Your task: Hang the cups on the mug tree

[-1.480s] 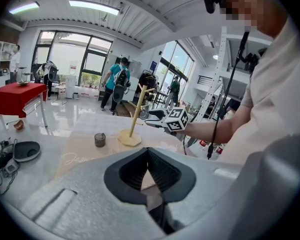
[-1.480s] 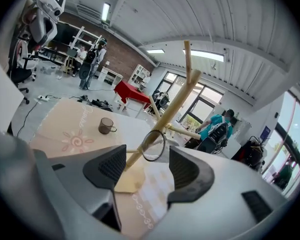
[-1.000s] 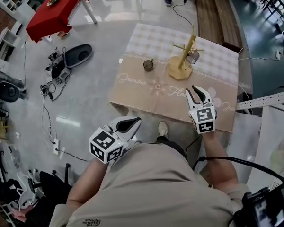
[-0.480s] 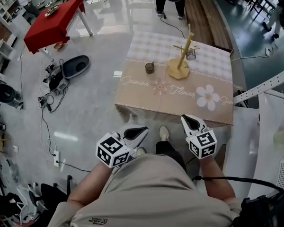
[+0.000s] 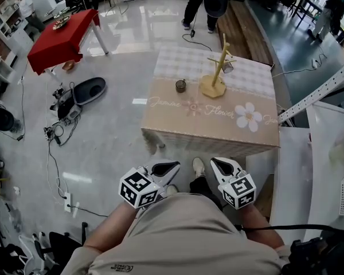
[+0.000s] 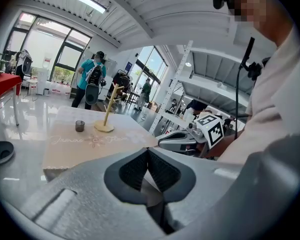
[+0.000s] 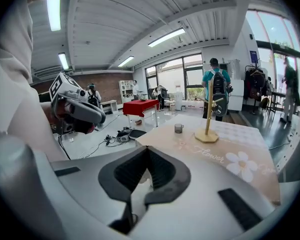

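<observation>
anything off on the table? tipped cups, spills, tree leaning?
Nothing stands out. The mug tree stands upright on the tablecloth, the hung cup sits on a branch, and the loose cup stands upright left of the base. No spill visible.

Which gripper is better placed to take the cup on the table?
Left, probably: from above the cup lies in line with the left gripper, the mug tree with the right gripper. Both are shut, empty.

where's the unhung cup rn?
Head view: the cup stands on the table, in its far half, just left of the mug tree and apart from its base.
</observation>
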`<action>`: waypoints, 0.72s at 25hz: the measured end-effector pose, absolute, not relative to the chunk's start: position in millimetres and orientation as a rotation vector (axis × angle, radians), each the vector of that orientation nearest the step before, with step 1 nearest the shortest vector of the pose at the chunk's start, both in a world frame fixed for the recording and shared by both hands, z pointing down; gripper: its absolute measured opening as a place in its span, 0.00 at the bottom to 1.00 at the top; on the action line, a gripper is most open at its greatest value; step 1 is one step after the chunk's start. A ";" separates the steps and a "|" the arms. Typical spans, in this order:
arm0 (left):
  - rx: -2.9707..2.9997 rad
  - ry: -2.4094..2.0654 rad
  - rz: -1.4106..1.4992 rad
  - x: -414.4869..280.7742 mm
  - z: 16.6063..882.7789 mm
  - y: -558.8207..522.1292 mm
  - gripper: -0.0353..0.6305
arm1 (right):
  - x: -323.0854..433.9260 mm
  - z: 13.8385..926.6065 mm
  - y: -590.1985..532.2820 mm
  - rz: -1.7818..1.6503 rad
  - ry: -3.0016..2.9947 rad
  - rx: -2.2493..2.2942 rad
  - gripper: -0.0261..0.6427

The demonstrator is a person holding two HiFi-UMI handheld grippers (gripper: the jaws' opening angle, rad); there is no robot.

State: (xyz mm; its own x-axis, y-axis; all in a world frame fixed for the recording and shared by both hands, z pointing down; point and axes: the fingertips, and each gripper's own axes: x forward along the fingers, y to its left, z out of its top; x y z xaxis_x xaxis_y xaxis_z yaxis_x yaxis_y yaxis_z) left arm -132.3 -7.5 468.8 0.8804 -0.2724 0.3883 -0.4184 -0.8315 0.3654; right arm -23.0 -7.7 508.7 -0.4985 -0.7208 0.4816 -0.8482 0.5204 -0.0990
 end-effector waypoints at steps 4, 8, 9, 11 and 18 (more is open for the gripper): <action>2.607 -0.501 0.442 -141.2 467.8 2.7 0.06 | -38.1 504.9 4.7 0.442 -2.394 1.281 0.06; 2.612 -0.516 0.434 -151.5 466.1 10.3 0.07 | -48.6 503.4 11.5 0.424 -2.399 1.258 0.06; 2.610 -0.525 0.430 -154.9 466.2 11.3 0.07 | -51.6 503.0 11.8 0.417 -2.402 1.250 0.06; 2.606 -0.543 0.425 -161.9 466.3 12.6 0.07 | -57.8 500.8 10.9 0.400 -2.409 1.237 0.06; 2.601 -0.587 0.405 -179.4 464.3 17.6 0.07 | -74.9 494.5 10.8 0.363 -2.426 1.188 0.06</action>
State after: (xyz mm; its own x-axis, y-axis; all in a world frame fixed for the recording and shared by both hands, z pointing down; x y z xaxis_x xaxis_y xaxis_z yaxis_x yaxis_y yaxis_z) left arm -179.4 17.6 464.3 0.8669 -0.3351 0.3690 -0.4641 -0.8128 0.3522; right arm -74.9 10.8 494.5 -0.5510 -0.6891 0.4707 -0.7968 0.6021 -0.0512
